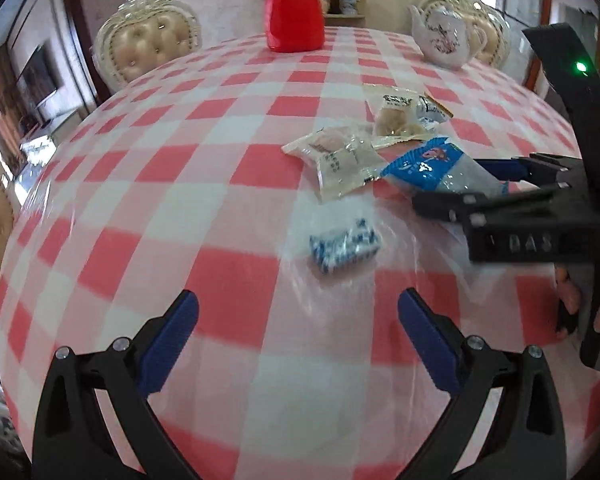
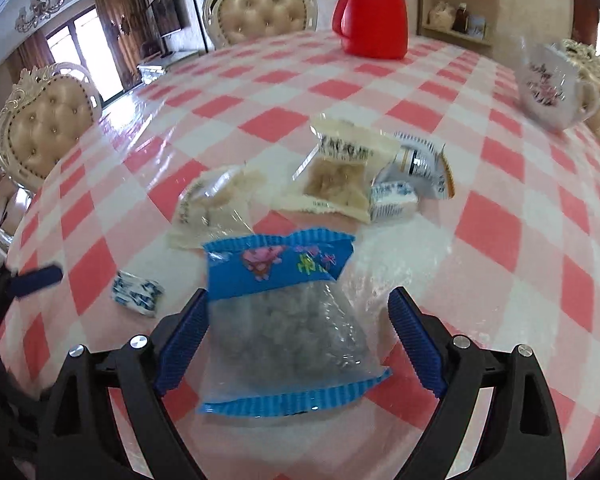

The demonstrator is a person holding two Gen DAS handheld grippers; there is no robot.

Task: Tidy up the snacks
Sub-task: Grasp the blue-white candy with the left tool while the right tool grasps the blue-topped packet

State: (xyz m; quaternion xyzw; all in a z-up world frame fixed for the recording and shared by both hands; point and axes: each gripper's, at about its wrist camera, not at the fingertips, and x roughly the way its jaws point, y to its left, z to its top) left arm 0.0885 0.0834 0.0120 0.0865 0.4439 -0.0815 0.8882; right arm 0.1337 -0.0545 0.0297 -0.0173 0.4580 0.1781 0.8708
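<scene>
Several wrapped snacks lie on the red-and-white checked tablecloth point(image 1: 236, 184). A blue-and-clear snack bag point(image 2: 284, 320) lies between the open jaws of my right gripper point(image 2: 296, 340); it touches the left finger, and the jaws are not closed on it. The bag also shows in the left wrist view point(image 1: 428, 168), with my right gripper point(image 1: 496, 184) around it. A small blue-and-white candy point(image 1: 344, 248) lies just ahead of my open, empty left gripper point(image 1: 298, 344); it also shows in the right wrist view point(image 2: 138, 292). Beige packets point(image 2: 340, 176) and a clear packet point(image 2: 212, 204) lie further back.
A red jar point(image 1: 295, 8) and a white teapot point(image 1: 444, 36) stand at the table's far side. Cream tufted chairs point(image 2: 260, 8) ring the table. A second small blue-and-white candy point(image 2: 392, 200) and a silver packet point(image 2: 420, 160) lie beside the beige packets.
</scene>
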